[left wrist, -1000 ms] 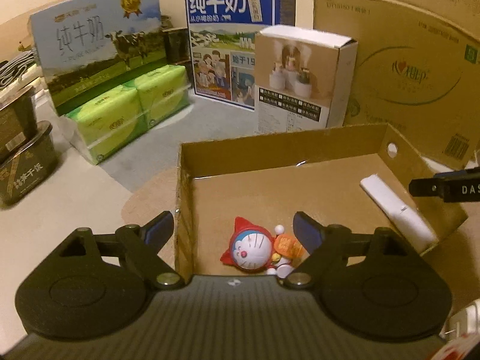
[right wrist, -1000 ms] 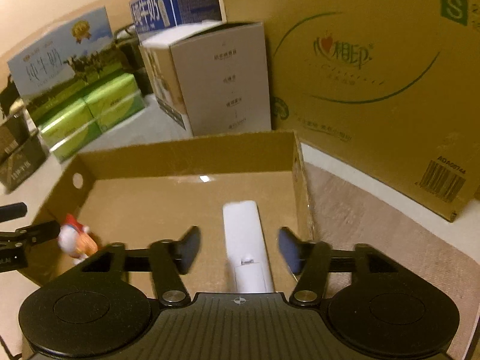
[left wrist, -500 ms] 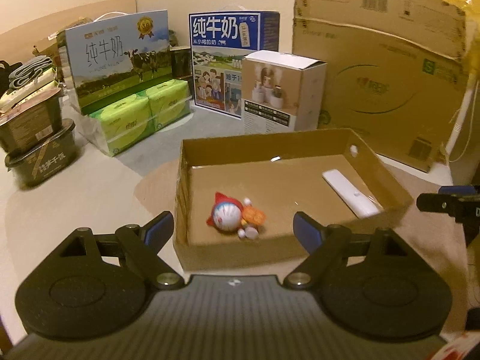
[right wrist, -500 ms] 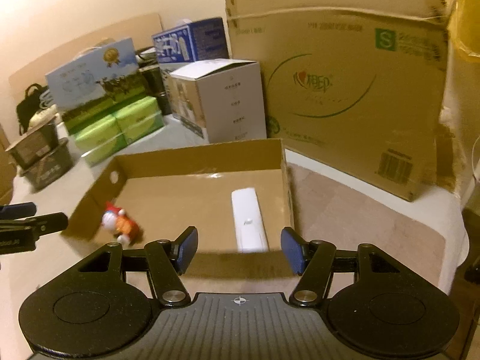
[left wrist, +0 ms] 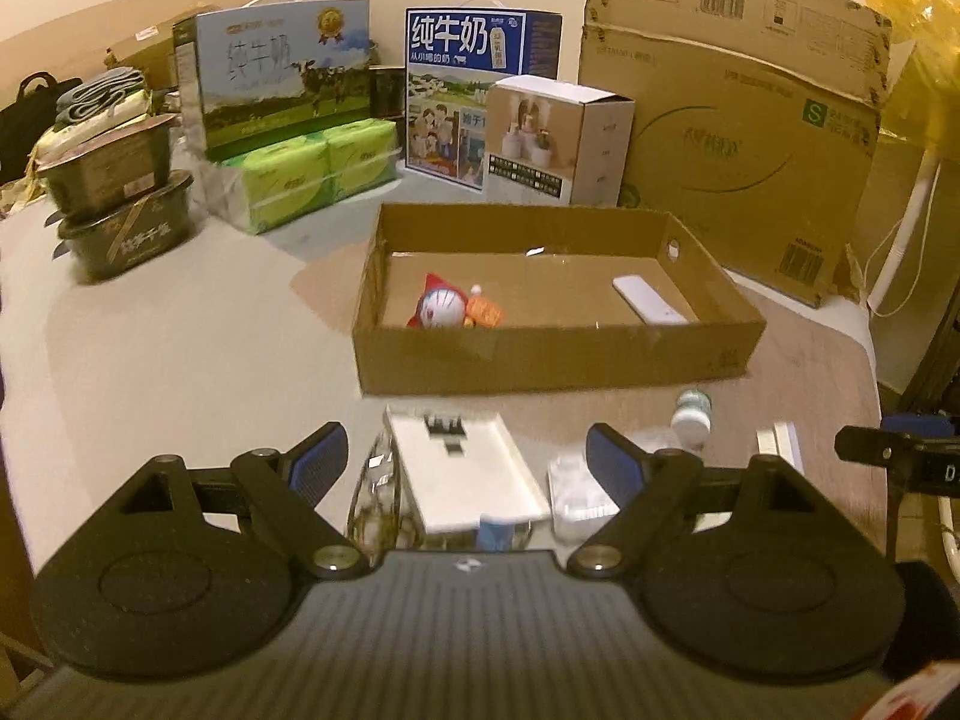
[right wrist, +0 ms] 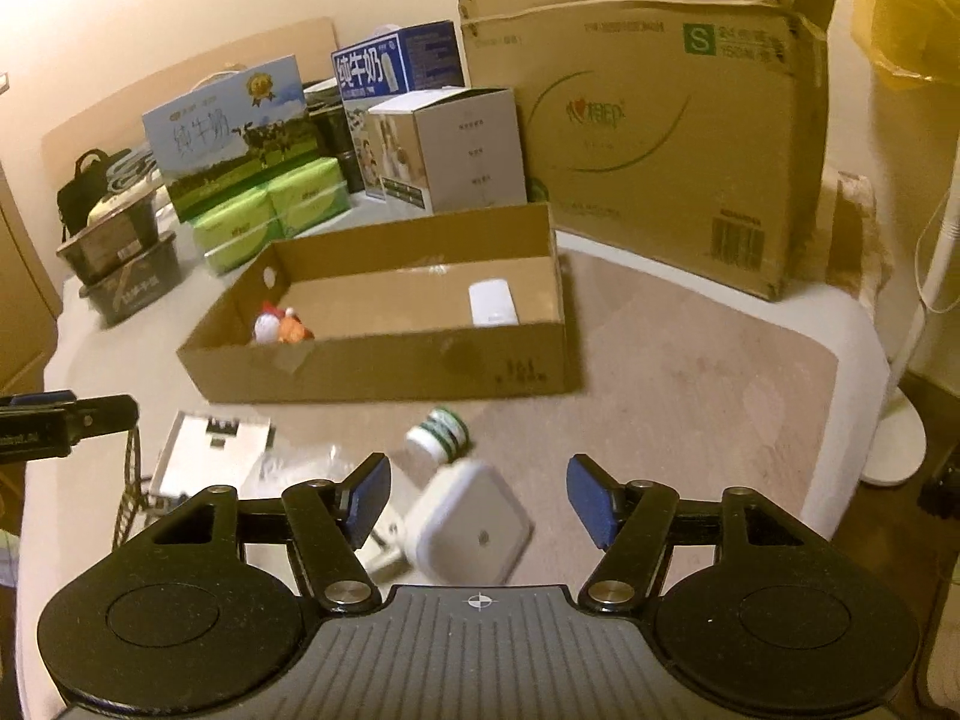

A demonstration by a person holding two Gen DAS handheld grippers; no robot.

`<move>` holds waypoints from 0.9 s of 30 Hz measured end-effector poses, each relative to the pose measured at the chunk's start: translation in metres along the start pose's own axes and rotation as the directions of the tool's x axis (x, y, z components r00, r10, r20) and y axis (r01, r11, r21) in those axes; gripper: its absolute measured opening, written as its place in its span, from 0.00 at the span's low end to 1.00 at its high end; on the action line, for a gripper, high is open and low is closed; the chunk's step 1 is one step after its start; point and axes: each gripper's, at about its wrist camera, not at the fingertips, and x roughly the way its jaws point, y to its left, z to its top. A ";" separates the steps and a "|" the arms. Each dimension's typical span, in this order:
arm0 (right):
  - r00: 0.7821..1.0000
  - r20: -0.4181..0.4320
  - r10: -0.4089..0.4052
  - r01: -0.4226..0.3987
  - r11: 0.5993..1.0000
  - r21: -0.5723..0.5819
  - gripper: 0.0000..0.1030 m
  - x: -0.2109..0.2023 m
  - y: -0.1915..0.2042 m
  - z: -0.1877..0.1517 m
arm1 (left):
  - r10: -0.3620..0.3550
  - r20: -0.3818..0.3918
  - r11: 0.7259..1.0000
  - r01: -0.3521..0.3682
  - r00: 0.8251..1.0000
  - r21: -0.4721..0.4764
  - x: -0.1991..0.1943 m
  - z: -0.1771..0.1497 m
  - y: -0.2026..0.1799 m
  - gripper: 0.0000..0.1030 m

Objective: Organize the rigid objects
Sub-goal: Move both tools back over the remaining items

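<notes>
A shallow cardboard tray (left wrist: 540, 360) (right wrist: 384, 369) holds a Doraemon toy (left wrist: 447, 309) (right wrist: 279, 327) at its left end and a white remote (left wrist: 648, 299) (right wrist: 492, 303) at its right end. In front of the tray lie a flat white box (left wrist: 465, 468) (right wrist: 207, 459), a small white bottle with a green label (left wrist: 691, 417) (right wrist: 441, 435) and a white square charger (right wrist: 474, 525). My left gripper (left wrist: 465, 465) is open and empty above the flat box. My right gripper (right wrist: 480, 495) is open and empty above the charger.
Milk cartons (left wrist: 480, 96), green tissue packs (left wrist: 312, 174), a white product box (left wrist: 558, 141) and a large cardboard box (left wrist: 738, 120) stand behind the tray. Dark stacked containers (left wrist: 120, 198) sit at the left. A crinkly clear bag (left wrist: 375, 504) lies by the flat box.
Both grippers have pulled back and up from the tray, still open. The toy and remote stay in the tray. The items in front of the tray have come into view.
</notes>
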 end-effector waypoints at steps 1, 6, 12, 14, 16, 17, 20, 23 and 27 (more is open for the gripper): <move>1.000 0.000 -0.001 0.001 1.000 -0.002 0.63 -0.002 0.000 -0.003 | 0.005 -0.001 1.000 -0.005 1.000 0.003 -0.004 -0.006 -0.001 0.82; 1.000 -0.005 -0.009 0.009 1.000 -0.023 0.64 -0.008 0.002 -0.018 | 0.027 -0.008 1.000 -0.027 1.000 -0.003 -0.018 -0.031 -0.002 0.82; 1.000 -0.015 -0.017 0.016 0.998 -0.068 0.64 -0.008 0.004 -0.031 | 0.030 -0.027 1.000 -0.030 0.999 -0.006 -0.021 -0.046 -0.001 0.82; 1.000 -0.020 -0.014 0.013 0.997 -0.077 0.64 -0.007 0.002 -0.033 | 0.033 -0.026 0.999 -0.033 0.999 0.001 -0.021 -0.046 -0.001 0.82; 1.000 -0.028 -0.008 0.006 0.997 -0.073 0.64 -0.005 0.001 -0.034 | 0.033 -0.023 0.999 -0.033 0.999 -0.001 -0.021 -0.047 -0.001 0.82; 1.000 -0.031 -0.007 0.005 0.997 -0.072 0.64 -0.005 0.000 -0.034 | 0.033 -0.024 0.999 -0.033 0.999 -0.002 -0.020 -0.047 -0.001 0.82; 0.999 -0.039 0.000 -0.003 0.997 -0.076 0.64 -0.003 0.000 -0.037 | 0.036 -0.029 0.999 -0.036 0.999 0.002 -0.018 -0.047 0.000 0.82; 0.999 -0.052 0.013 -0.017 0.997 -0.080 0.64 0.001 0.000 -0.039 | 0.034 -0.036 0.999 -0.034 0.999 0.005 -0.015 -0.048 0.001 0.82; 0.998 -0.064 0.030 -0.036 0.995 -0.093 0.64 0.006 0.000 -0.040 | 0.030 -0.046 0.999 -0.029 0.999 0.016 -0.009 -0.049 0.003 0.82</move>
